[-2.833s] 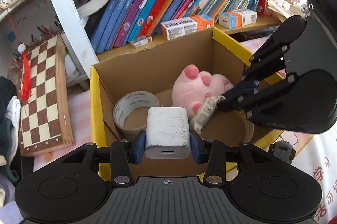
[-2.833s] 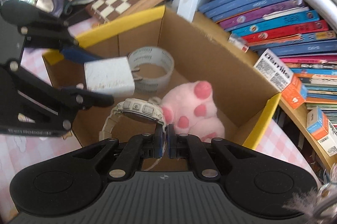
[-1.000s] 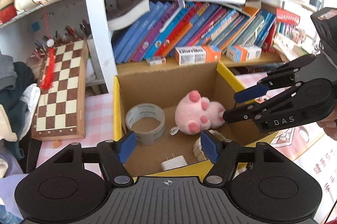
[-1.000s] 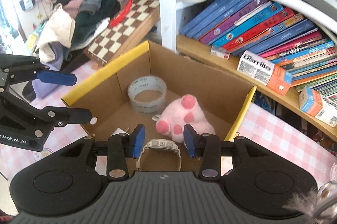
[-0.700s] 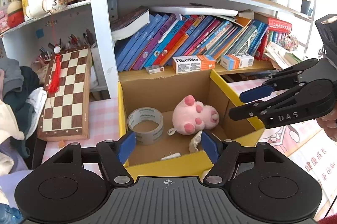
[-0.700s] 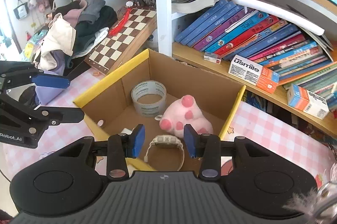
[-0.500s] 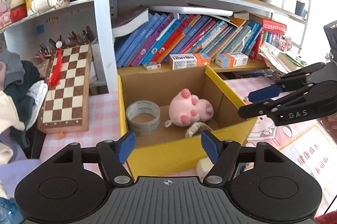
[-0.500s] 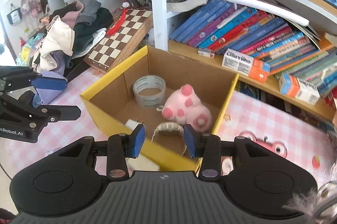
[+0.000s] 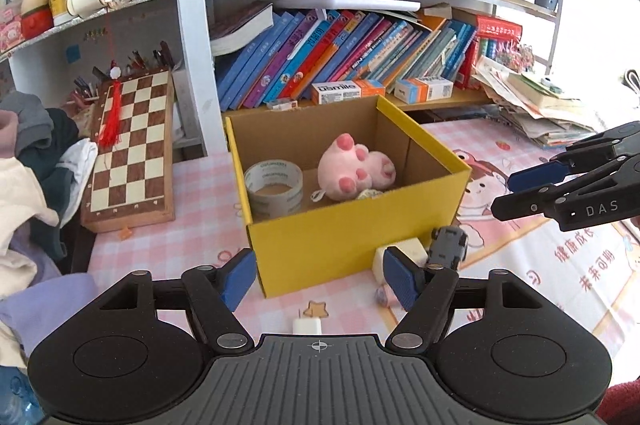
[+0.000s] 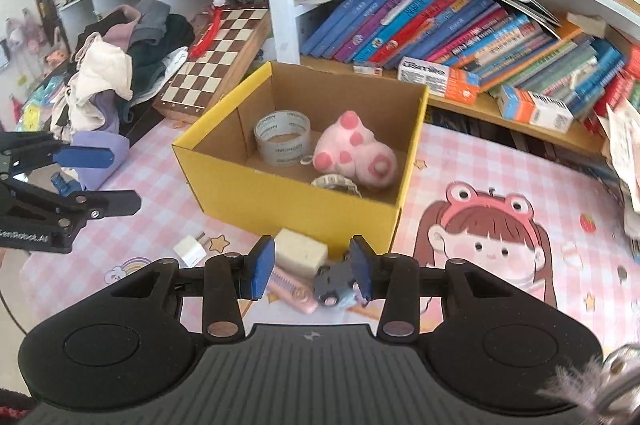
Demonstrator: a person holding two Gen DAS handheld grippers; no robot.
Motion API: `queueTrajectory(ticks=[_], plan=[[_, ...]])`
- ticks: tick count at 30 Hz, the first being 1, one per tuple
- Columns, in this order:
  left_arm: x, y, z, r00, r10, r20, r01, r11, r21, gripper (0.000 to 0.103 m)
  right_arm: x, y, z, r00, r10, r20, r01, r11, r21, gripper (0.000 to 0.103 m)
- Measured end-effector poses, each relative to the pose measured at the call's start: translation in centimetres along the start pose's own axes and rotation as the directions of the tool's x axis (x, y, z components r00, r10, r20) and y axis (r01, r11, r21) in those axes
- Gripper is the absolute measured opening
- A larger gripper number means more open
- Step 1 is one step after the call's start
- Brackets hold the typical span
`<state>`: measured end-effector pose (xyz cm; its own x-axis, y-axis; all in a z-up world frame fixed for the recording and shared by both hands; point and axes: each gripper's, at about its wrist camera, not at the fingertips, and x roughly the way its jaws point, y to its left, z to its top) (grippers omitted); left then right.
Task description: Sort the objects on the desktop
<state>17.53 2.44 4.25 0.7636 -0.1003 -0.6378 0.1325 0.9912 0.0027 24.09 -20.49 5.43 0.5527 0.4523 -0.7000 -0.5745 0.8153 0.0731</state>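
Both your tongs are wide open and holding nothing. The leftovers sit on the surface just in front of the yellow box (image 10: 288, 201). Your right tongs (image 10: 308, 267) are nearest the toy car (image 10: 334, 283); your left tongs (image 9: 320, 279) are closer to the charger (image 9: 307, 325).

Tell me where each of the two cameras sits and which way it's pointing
Left wrist: on the left gripper, facing the yellow box's front, shelves behind; own open fingers show, right gripper at right.
Right wrist: on the right gripper, looking down at the box corner-on; left gripper at left.
Shared: box, tape roll, pink plush.
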Motion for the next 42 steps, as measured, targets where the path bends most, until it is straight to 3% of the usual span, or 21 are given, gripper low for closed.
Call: queueTrajectory(ticks=[8, 16, 32, 36, 42], plan=[[-1.1, -0.3, -2.7, 0.999, -0.01, -0.034, 0.011, 1.0, 0.018, 0.08, -0.8, 2.0, -3.8, 0.998, -0.064, 0.005, 0.064, 0.997, 0.05, 0.039], [-2.1, -0.4, -5.8, 0.998, -0.021, -0.066, 0.019, 0.999, -0.028, 0.08, -1.0, 3.6, -7.3, 0.997, -0.072, -0.039, 0.075, 0.992, 0.103, 0.039], [-2.8, -0.7, -9.0, 0.995, -0.002, -0.101, -0.002, 0.999, -0.046, 0.081, -0.9, 7.1, -10.9, 0.99, -0.124, -0.072, 0.132, 0.985, 0.113, 0.039], [-2.6, -1.8, -9.7, 0.992, 0.026, -0.12, -0.025, 1.0, 0.007, 0.087, -0.6, 7.7, -11.2, 0.984, -0.16, -0.077, 0.168, 0.979, 0.112, 0.057], [-2.7, -2.6, -10.1, 0.992, 0.025, -0.126, -0.018, 0.999, 0.05, 0.092, -0.2, 8.7, -11.6, 0.982, -0.163, -0.092, 0.172, 0.98, 0.095, 0.077]])
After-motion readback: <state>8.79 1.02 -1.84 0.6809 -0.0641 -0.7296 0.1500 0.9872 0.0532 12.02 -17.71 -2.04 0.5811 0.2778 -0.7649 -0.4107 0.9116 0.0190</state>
